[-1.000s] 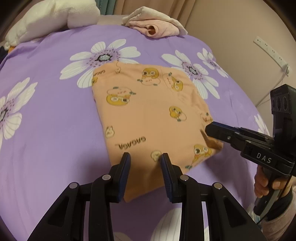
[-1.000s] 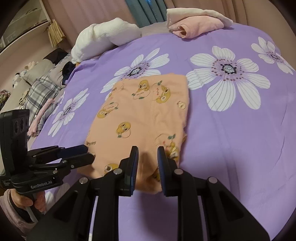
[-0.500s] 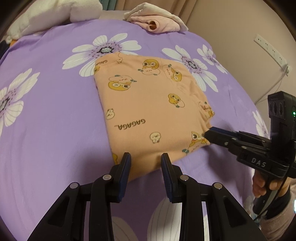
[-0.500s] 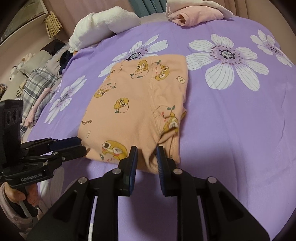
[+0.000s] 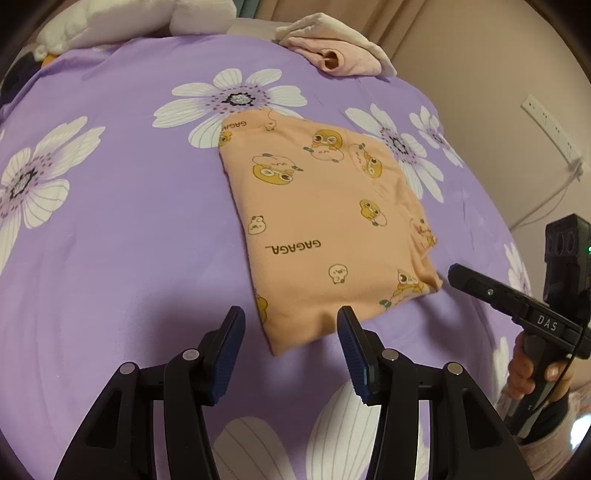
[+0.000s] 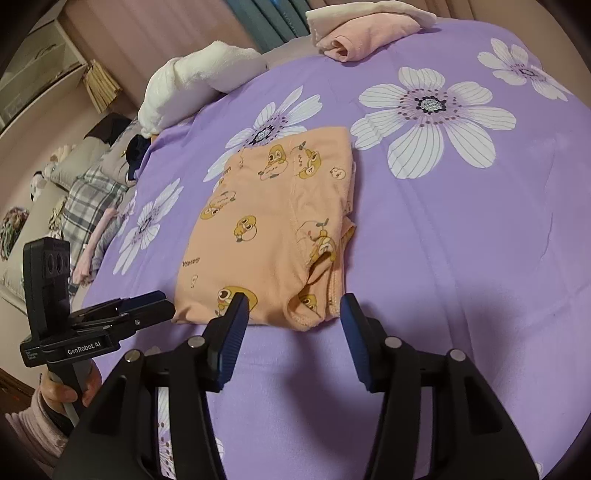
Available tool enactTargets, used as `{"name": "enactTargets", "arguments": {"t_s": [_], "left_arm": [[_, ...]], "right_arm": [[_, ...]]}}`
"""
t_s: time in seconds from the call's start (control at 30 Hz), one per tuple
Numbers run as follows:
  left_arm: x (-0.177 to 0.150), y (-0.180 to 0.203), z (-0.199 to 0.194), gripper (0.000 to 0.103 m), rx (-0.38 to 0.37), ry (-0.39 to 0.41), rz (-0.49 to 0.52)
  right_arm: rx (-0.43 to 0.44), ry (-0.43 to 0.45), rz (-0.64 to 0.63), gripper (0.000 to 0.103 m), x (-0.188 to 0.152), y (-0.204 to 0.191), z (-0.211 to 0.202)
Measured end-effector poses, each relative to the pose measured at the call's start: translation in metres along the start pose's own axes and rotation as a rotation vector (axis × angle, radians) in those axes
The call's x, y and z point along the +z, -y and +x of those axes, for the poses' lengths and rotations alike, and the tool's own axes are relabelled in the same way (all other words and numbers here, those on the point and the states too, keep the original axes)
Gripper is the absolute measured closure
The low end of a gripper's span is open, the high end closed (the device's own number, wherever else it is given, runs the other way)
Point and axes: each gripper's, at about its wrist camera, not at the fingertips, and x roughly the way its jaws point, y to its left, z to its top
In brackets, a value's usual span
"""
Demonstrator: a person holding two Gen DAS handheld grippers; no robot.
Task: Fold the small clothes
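both claws, the left gripper (image 5: 290, 325) and right gripper (image 6: 291, 310), were opening with nothing pinched, poised at the near edge of the folded peach cotton garment printed with yellow ducks (image 5: 325, 221), which lay flat on the purple flowered bedspread (image 5: 129, 221). its loose right-hand layers (image 6: 325, 266) could spring open, or a parting finger could snag the hem and drag the fold apart.

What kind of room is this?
Most likely a bedroom. A purple bedspread with white flowers covers a bed, a fluffy white pillow lies at its far end, and curtains hang behind.
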Motion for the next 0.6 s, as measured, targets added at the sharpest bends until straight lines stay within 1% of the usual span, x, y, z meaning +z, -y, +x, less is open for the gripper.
{"name": "enactTargets", "arguments": {"t_s": [0.17, 0.27, 0.37, 0.6], "left_arm": [[0.002, -0.005, 0.001, 0.053, -0.002, -0.003, -0.02], [0.003, -0.007, 0.003, 0.053, -0.018, -0.013, -0.031], [0.007, -0.01, 0.007, 0.053, -0.037, -0.024, -0.055], [0.015, -0.014, 0.012, 0.053, -0.053, -0.032, -0.084]], "right_arm": [[0.02, -0.002, 0.04, 0.045, 0.002, 0.006, 0.001], [0.022, -0.005, 0.052, 0.043, 0.004, 0.009, 0.002], [0.039, -0.013, 0.086, 0.035, 0.006, 0.015, 0.005], [0.061, -0.029, 0.155, 0.033, 0.009, 0.029, 0.012]]}}
